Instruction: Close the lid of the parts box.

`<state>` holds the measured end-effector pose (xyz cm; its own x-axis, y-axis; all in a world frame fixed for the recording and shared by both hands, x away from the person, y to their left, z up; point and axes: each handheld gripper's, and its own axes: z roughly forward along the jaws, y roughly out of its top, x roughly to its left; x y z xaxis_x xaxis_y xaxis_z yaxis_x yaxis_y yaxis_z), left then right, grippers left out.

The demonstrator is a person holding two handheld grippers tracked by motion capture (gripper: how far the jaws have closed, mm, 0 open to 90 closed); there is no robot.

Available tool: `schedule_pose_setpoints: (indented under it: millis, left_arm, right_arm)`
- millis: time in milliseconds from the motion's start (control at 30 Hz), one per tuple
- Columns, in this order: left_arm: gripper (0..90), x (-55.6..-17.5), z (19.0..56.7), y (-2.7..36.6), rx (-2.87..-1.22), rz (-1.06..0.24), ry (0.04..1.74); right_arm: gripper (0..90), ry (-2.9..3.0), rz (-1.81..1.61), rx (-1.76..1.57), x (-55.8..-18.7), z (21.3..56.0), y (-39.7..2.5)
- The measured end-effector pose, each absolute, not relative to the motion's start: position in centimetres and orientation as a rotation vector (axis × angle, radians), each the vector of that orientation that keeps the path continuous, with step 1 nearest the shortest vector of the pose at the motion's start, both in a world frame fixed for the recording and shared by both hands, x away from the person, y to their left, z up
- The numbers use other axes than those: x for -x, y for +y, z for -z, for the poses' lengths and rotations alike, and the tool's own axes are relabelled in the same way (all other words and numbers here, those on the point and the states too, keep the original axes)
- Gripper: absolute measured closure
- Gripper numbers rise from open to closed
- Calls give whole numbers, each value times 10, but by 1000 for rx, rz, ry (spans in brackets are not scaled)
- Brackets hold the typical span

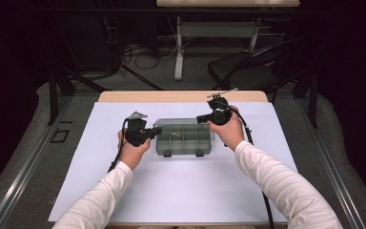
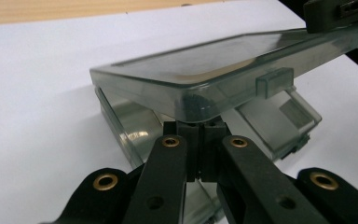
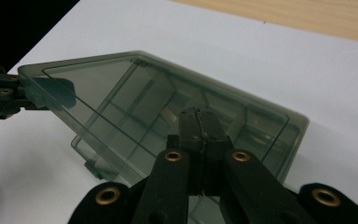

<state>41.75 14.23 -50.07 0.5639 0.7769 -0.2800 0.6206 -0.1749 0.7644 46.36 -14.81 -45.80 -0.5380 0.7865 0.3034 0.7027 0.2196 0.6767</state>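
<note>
I have the white table (image 1: 124, 191) in front of me, and near its middle sits the smoky clear plastic box (image 1: 183, 139), split into small compartments, with its hinged lid (image 2: 205, 70) partly raised. My left gripper (image 1: 156, 130) has its jaws pressed together at the lid's left edge, and my right gripper (image 1: 201, 118) is closed the same way at the right; whether either truly pinches the plastic I cannot tell. I judge both ends should rise evenly, since this thin, glossy, round-cornered lid could twist. Two small latches (image 1: 167, 153) sit along the front.
</note>
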Motion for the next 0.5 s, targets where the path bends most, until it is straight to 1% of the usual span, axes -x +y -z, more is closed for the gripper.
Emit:
schedule_pose_setpoints:
  millis: [267, 500]
  left_arm:
    - [900, -404, 519, 143, -1920, -184, 1120]
    - [898, -378, 518, 153, -1984, -154, 1075]
  right_arm:
    - [899, 2397, -1228, -1474, -457, 475, -150]
    - [899, 2408, -1221, -1492, -454, 484, -151]
